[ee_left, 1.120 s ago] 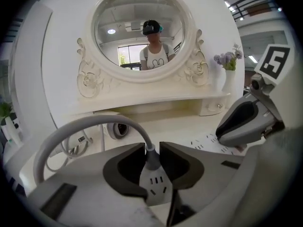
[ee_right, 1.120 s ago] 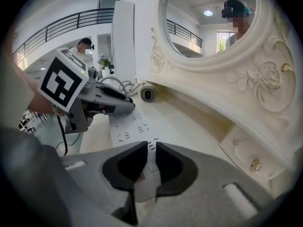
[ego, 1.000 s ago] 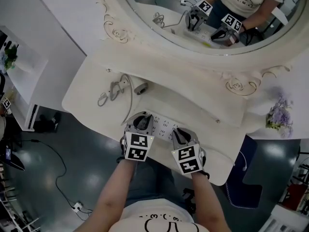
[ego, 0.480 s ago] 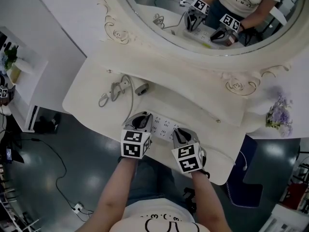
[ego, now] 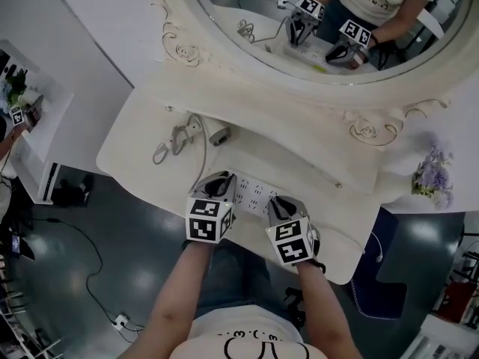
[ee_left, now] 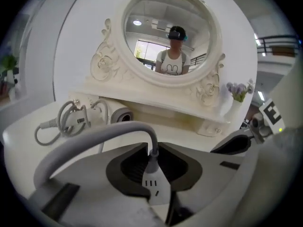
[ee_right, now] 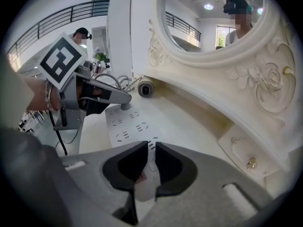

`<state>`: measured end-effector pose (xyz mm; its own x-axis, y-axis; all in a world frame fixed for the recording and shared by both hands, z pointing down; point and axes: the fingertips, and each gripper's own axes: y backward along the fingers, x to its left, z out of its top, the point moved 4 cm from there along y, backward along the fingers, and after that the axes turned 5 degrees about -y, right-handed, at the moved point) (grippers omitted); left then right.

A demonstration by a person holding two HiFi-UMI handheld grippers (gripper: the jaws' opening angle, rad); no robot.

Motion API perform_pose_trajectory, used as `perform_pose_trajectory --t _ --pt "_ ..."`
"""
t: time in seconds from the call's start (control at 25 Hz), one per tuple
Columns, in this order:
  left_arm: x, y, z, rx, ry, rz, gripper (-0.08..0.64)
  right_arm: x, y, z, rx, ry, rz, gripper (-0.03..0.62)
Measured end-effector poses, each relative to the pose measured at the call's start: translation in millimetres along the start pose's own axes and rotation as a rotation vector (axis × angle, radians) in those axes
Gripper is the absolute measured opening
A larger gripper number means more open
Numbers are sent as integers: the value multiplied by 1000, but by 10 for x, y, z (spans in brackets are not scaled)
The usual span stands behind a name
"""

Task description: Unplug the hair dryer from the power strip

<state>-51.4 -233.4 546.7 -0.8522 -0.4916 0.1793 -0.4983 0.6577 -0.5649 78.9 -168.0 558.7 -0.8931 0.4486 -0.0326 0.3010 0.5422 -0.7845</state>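
A white power strip (ego: 257, 196) lies near the vanity table's front edge. The hair dryer's grey plug (ee_left: 154, 184) sits between the pads of my left gripper (ee_left: 152, 150), whose jaws are closing on it; its grey cable (ee_left: 94, 138) arcs up and away to the left. In the head view the left gripper (ego: 218, 188) stands over the strip's left end. My right gripper (ee_right: 151, 150) is shut, tips down on the strip's (ee_right: 130, 126) near end by its red switch. The hair dryer (ego: 218, 135) lies at the back beside a coiled cable (ego: 174, 140).
An ornate oval mirror (ego: 329, 21) on a raised shelf (ego: 299, 118) backs the table (ego: 135, 144). A vase of purple flowers (ego: 432, 176) stands at the right. The table's front edge runs just behind both grippers; dark floor with a loose cable (ego: 90, 275) lies below.
My left gripper has rolled a little about its own axis, its marker cube turning. Both hands stay over the power strip.
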Motion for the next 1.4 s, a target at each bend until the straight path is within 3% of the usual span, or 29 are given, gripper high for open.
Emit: perform_pose_trajectory --t 0.04,0.2,0.28,0.44,0.56,0.64,0.68,0.76,0.88,0.96,1.12,1.28,1.4 --pt "-3 1 -3 2 -20 9 64 -2 0 -3 -1 -2 -1 49" --pt "-88 -17 -40 45 -300 103 55 -11 1 9 17 -4 -1 49" --pt "-111 -23 -51 50 -358 114 55 -7 2 21 26 2 -3 49" --pt "-65 -16 -74 32 -300 86 55 -2 -8 9 13 -6 6 49" --pt "-47 -5 -89 21 -282 62 61 -10 18 2 -46 -35 58 53" --pt "-46 -6 -89 19 -280 45 63 26 32 56 -88 -31 86 137" --pt "-43 -9 -86 18 -278 41 63 61 31 115 -109 -19 92 141" --pt "-33 -15 -82 18 -275 41 64 146 -12 229 -127 20 94 123" --pt "-40 -16 -91 18 -285 36 66 220 -129 255 -80 93 76 34" --pt "-42 -11 -101 23 -295 30 67 235 -179 229 -52 108 68 17" --pt "-30 -14 -153 43 -290 32 98 204 -207 226 -45 39 72 0" --pt "-31 -48 -195 46 -338 18 107 177 -217 231 -30 -4 90 -2" --pt "-10 -26 -143 43 -279 -14 90 192 -211 241 -46 7 57 -2"
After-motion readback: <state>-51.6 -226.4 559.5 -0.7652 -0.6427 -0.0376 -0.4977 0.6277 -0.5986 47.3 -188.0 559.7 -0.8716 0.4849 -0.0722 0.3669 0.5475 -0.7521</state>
